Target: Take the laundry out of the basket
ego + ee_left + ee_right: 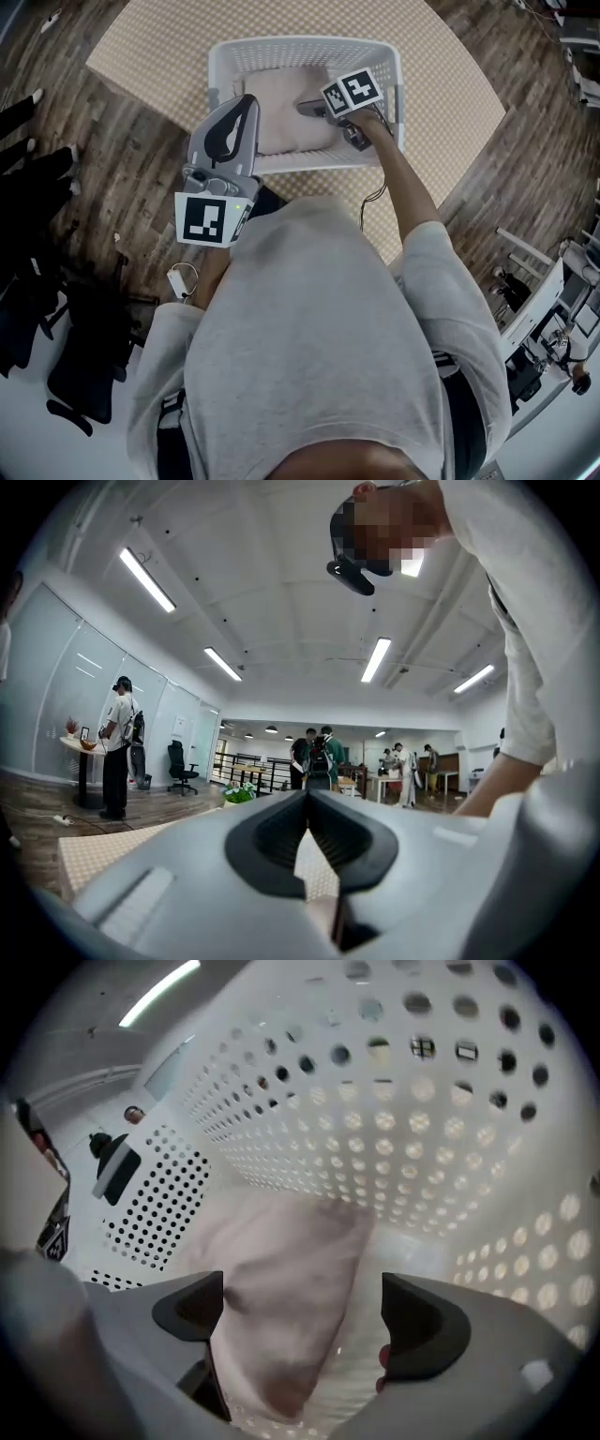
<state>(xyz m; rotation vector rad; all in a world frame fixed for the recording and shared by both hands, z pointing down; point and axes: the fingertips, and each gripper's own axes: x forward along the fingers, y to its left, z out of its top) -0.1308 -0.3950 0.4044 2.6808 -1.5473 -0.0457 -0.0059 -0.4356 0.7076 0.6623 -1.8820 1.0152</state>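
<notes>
Right gripper (302, 1314) is hanging wide open inside the white perforated laundry basket (300, 43) at upper centre, over the pale pink cloth (281, 117) lying there, while left gripper (307, 808) is pointing level, jaws together, empty.

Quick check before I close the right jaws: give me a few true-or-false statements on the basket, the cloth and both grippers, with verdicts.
1. The right gripper has its jaws wide apart. True.
2. The right gripper is clamped on the pink cloth. False: the cloth shows between the open jaws, not pinched.
3. The white basket is empty. False: the pink cloth lies in it.
4. The left gripper is down inside the white basket. False: it is held outside, pointing across the room, with its jaws together and nothing between them.
5. The white basket stands on a checked rug. True.
</notes>
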